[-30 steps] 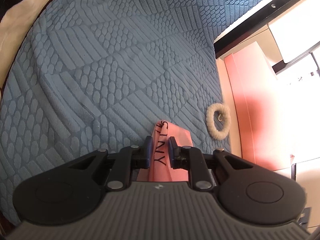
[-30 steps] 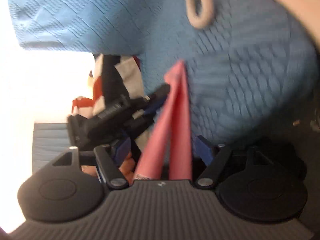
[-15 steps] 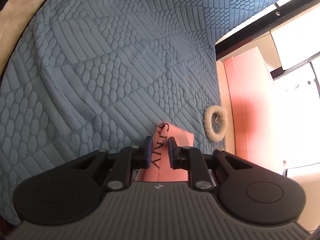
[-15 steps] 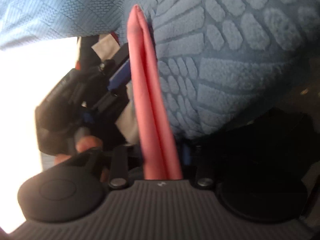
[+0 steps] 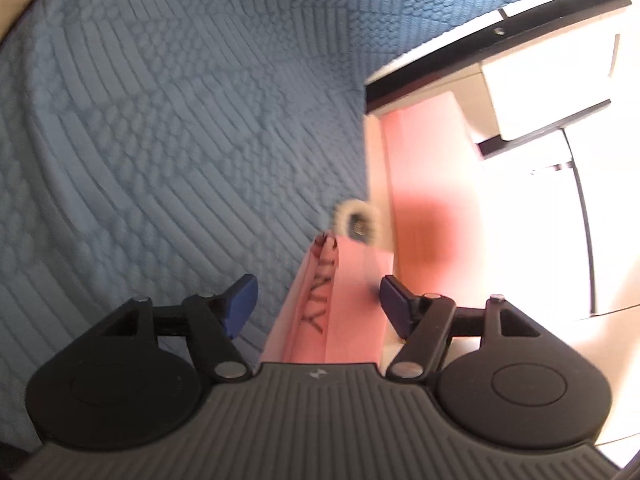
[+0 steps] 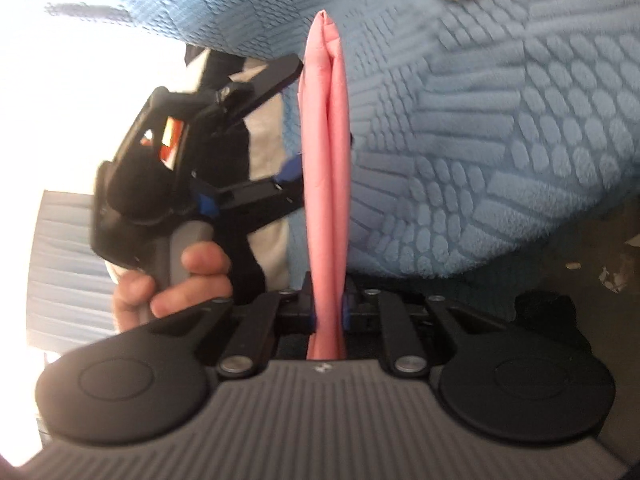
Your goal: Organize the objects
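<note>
Right gripper (image 6: 329, 312): fingers closing, clamped on folded pink cloth (image 6: 326, 168), held upright above blue textured bedspread (image 6: 500, 140). Left gripper (image 5: 318, 306): fingers opening, pads clear of cloth between them. Fluffy cream ring (image 5: 357, 225) resting near bedspread edge.

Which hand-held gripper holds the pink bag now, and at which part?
The right hand-held gripper, closing, pinches the pink bag at its near end; the left, opening, has no grip.
</note>
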Action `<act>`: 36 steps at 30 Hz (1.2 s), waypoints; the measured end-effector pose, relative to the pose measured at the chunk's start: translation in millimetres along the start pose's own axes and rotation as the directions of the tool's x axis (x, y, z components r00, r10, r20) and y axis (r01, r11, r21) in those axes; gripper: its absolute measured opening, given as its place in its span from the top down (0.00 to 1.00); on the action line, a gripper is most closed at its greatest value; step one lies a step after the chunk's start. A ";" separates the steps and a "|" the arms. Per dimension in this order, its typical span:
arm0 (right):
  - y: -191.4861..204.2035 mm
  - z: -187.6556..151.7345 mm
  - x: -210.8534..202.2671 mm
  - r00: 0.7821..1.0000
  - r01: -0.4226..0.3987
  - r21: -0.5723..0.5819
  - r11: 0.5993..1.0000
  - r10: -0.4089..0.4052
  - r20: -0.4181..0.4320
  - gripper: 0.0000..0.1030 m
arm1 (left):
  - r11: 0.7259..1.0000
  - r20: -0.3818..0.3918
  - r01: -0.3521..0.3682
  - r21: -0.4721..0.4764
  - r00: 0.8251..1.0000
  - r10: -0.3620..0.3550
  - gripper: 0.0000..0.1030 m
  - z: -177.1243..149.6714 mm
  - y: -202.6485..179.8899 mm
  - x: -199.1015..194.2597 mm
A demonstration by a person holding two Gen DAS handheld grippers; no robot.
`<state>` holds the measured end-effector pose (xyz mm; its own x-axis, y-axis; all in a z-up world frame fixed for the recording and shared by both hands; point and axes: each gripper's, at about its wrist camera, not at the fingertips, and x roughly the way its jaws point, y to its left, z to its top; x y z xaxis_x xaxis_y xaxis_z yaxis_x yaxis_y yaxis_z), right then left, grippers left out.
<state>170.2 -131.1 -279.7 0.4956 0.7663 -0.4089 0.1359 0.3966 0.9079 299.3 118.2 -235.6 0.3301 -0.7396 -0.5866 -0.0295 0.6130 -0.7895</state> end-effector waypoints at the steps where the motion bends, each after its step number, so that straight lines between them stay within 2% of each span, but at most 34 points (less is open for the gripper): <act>1: 0.9 3.0 -2.1 1.000 -0.003 -0.004 1.000 0.003 0.014 0.87 | 1.000 -0.011 0.024 -0.005 1.000 -0.024 0.30 -1.0 -0.7 1.2; 4: -4.1 13.5 -9.5 0.994 -0.090 0.039 0.995 0.087 0.062 0.87 | 0.997 -0.040 0.082 0.006 0.996 -0.082 0.30 -5.4 -6.7 4.2; 7: -8.1 21.8 -12.7 0.986 -0.150 0.063 0.987 0.145 0.085 0.87 | 0.995 -0.055 0.100 0.009 0.994 -0.099 0.30 -7.8 -9.4 7.2; 11: -9.4 28.2 -8.5 0.987 -0.135 0.058 0.989 0.129 0.092 0.87 | 0.991 -0.078 0.133 0.023 0.988 -0.130 0.31 -10.6 -15.3 9.7; 13: -10.9 30.6 -5.1 0.988 -0.130 0.063 0.989 0.124 0.093 0.87 | 0.993 -0.086 0.099 0.063 0.992 -0.093 0.33 -16.6 -19.3 10.7; 17: -14.1 35.8 2.4 0.992 -0.098 0.087 0.991 0.091 0.090 0.87 | 0.994 -0.080 0.060 0.090 0.995 -0.053 0.47 -19.8 -20.6 11.4; 25: -13.4 38.1 10.9 0.993 -0.099 0.077 0.992 0.093 0.078 0.84 | 0.988 -0.063 0.024 0.150 0.998 -0.015 0.58 -24.0 -28.7 9.9; 27: -12.7 32.9 4.8 0.992 -0.103 0.068 0.992 0.098 0.074 0.82 | 0.987 -0.055 0.020 0.159 0.998 -0.012 0.62 -24.7 -31.1 9.5; 28: -12.9 34.5 5.4 0.992 -0.106 0.073 0.992 0.101 0.071 0.77 | 0.986 -0.045 0.015 0.165 0.999 -0.008 0.66 -25.6 -32.4 8.4; 29: -15.4 33.3 2.9 0.992 -0.107 0.086 0.991 0.101 0.071 0.68 | 0.985 -0.034 0.010 0.171 0.999 -0.005 0.73 -25.9 -33.6 8.1; 30: -16.5 35.2 2.8 0.992 -0.109 0.101 0.989 0.102 0.072 0.64 | 0.986 -0.027 0.011 0.165 1.000 -0.007 0.81 -26.1 -33.8 7.3; 32: -17.0 35.0 2.7 0.990 -0.121 0.124 0.985 0.112 0.081 0.51 | 0.990 -0.014 0.026 0.136 1.000 -0.025 0.88 -26.2 -31.9 5.0; 36: -8.7 35.1 -2.8 0.991 -0.098 0.063 0.993 0.091 0.102 0.53 | 0.995 0.005 0.038 0.097 0.999 -0.039 0.90 -26.2 -28.6 2.5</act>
<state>197.7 -154.4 -283.2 0.5906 0.7438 -0.3128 0.1403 0.2871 0.9476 276.3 91.6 -219.2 0.3353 -0.7617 -0.5544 0.0745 0.6081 -0.7904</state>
